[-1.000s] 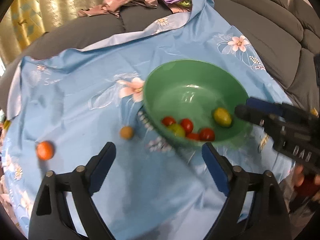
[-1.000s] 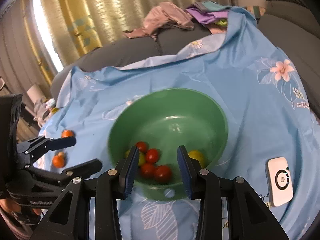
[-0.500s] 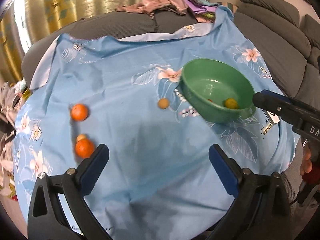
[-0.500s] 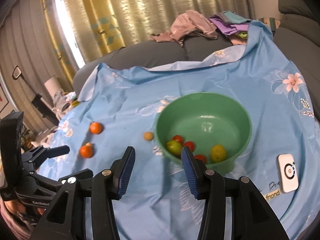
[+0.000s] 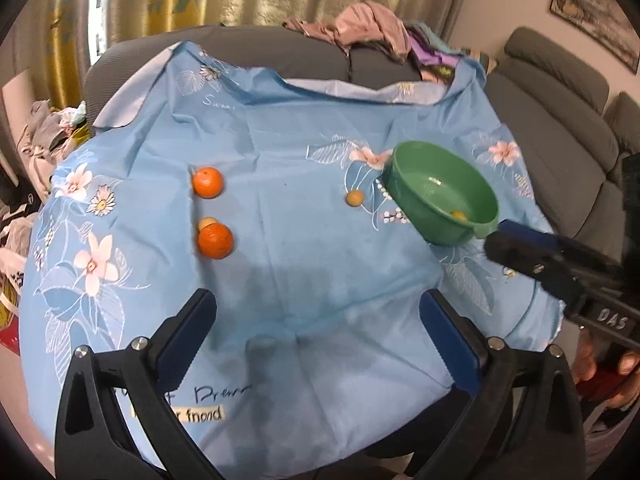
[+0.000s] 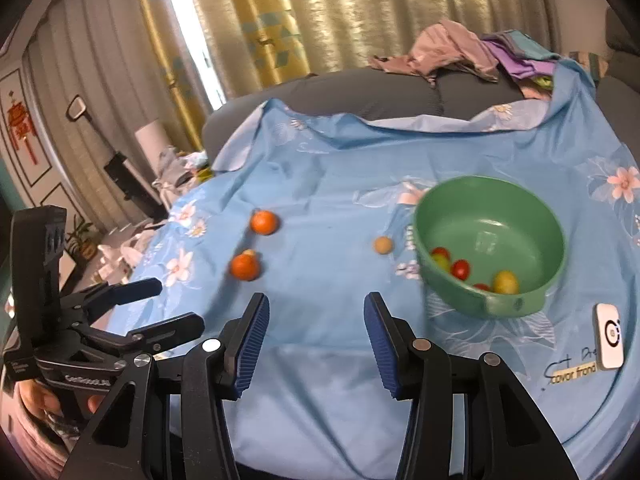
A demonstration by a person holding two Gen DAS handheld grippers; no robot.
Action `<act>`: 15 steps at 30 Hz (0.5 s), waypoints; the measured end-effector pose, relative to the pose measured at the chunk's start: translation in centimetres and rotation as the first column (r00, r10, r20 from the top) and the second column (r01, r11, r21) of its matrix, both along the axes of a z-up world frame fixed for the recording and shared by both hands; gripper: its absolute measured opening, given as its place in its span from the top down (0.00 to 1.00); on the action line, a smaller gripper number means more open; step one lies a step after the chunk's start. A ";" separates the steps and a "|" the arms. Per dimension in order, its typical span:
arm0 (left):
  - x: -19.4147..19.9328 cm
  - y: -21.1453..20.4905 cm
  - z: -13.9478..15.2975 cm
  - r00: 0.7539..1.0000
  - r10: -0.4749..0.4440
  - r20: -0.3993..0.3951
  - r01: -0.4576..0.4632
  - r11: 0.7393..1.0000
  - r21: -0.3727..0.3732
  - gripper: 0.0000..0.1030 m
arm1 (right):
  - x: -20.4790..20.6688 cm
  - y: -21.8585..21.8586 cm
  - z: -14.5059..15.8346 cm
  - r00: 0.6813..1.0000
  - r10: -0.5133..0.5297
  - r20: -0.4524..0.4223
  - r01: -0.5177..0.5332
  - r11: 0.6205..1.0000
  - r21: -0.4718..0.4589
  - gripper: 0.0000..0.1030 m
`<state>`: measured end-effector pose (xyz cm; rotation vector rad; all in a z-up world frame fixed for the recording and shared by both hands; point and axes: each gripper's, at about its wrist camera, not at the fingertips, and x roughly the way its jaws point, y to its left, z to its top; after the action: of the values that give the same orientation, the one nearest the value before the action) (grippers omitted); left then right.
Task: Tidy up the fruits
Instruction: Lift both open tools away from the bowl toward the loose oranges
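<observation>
Four fruits lie loose on the blue floral cloth (image 5: 280,152): a far orange (image 5: 207,182), a near orange (image 5: 215,241) with a tiny pale fruit (image 5: 207,223) touching its far side, and a small tan fruit (image 5: 354,198) just beside the green bowl (image 6: 552,240); the bowl already holds red tomatoes (image 6: 460,269) and yellow-green ones; the left gripper (image 5: 316,332) hangs empty with its jaws wide apart, and the right gripper (image 6: 316,340) is likewise parted and empty; the sensible pick is probably the near orange for the left claw; it should straddle the widest part, avoid nudging the little neighbour, close gently since round fruit rolls, then release low inside the bowl; a white device (image 6: 610,335) sits near the bowl, clear of the path.
</observation>
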<state>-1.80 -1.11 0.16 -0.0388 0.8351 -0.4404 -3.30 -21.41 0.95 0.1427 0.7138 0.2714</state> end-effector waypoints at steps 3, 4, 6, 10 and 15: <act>-1.3 1.2 0.8 1.000 0.015 0.026 -0.014 1.000 -0.019 0.01 | -0.6 1.3 0.3 1.000 0.015 0.009 -0.015 1.000 0.002 0.47; -1.9 1.7 1.2 0.999 0.019 0.040 -0.018 0.999 -0.026 0.01 | -0.8 1.7 0.4 1.000 0.018 0.012 -0.018 1.000 0.003 0.45; -2.6 2.4 1.8 0.998 0.027 0.063 -0.025 0.999 -0.036 0.01 | -1.2 2.6 0.6 0.999 0.029 0.018 -0.030 1.000 0.004 0.44; -4.4 3.5 2.9 0.993 0.049 0.109 -0.043 0.998 -0.053 0.01 | -2.3 4.7 1.2 0.997 0.061 0.037 -0.060 0.998 -0.010 0.44; -6.0 4.8 3.4 0.989 0.067 0.131 -0.053 0.993 -0.104 0.01 | -3.5 6.1 1.1 0.994 0.097 0.044 -0.097 0.995 -0.005 0.44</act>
<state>-7.82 3.66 3.51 -0.1258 0.6771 -0.4230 -6.75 -15.36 2.08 0.0990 0.6785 0.3650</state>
